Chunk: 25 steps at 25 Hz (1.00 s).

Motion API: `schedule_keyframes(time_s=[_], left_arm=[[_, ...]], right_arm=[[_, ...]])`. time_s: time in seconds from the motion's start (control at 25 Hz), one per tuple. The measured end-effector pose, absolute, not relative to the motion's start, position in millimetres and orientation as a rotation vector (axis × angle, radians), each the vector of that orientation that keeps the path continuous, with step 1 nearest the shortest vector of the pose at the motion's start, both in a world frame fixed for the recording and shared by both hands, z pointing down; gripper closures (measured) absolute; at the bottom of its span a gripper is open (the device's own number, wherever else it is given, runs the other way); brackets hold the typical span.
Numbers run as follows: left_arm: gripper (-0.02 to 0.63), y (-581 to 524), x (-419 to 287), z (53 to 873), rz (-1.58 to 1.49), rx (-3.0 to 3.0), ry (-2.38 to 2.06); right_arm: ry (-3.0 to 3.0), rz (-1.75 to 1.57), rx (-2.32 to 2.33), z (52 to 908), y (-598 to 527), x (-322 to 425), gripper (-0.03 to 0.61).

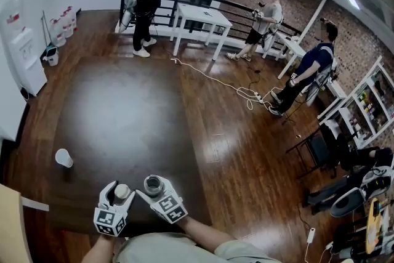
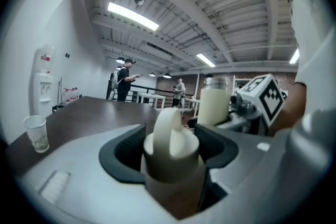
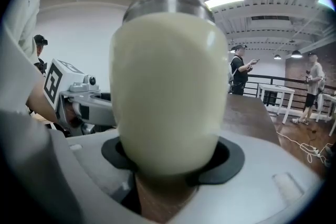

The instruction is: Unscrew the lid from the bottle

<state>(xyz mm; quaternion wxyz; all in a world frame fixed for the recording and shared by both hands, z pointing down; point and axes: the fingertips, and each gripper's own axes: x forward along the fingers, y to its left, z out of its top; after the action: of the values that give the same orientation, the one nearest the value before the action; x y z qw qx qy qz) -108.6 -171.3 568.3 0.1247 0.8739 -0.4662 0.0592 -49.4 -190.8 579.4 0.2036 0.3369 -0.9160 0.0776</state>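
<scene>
Head view: at the near edge of the dark table [image 1: 123,108], the left gripper [image 1: 120,192] is clamped on the cream lid [image 1: 122,191]. The right gripper [image 1: 154,187] grips the bottle [image 1: 153,183] just right of it, and the mouth looks open, I think. Left gripper view: jaws hug the lid, with the bottle at far right. Right gripper view: jaws squeeze the bottle's body.

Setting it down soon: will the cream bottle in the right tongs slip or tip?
Probably rigid: the bottle shows no dent where gripped. Its smooth rounded wall may slip. Taller than wide, it could tip if nudged.
</scene>
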Motion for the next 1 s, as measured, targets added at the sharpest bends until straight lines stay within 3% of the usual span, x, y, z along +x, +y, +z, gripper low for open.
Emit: schedule_keyframes(time_s=[1.0], left_arm=[[0.311,-190.6,-97.8,659.8,0.660,2.400,-1.288]], right_arm=[[-2.485,0.244,0.921,625.4,-222.9,-49.6,0.278]])
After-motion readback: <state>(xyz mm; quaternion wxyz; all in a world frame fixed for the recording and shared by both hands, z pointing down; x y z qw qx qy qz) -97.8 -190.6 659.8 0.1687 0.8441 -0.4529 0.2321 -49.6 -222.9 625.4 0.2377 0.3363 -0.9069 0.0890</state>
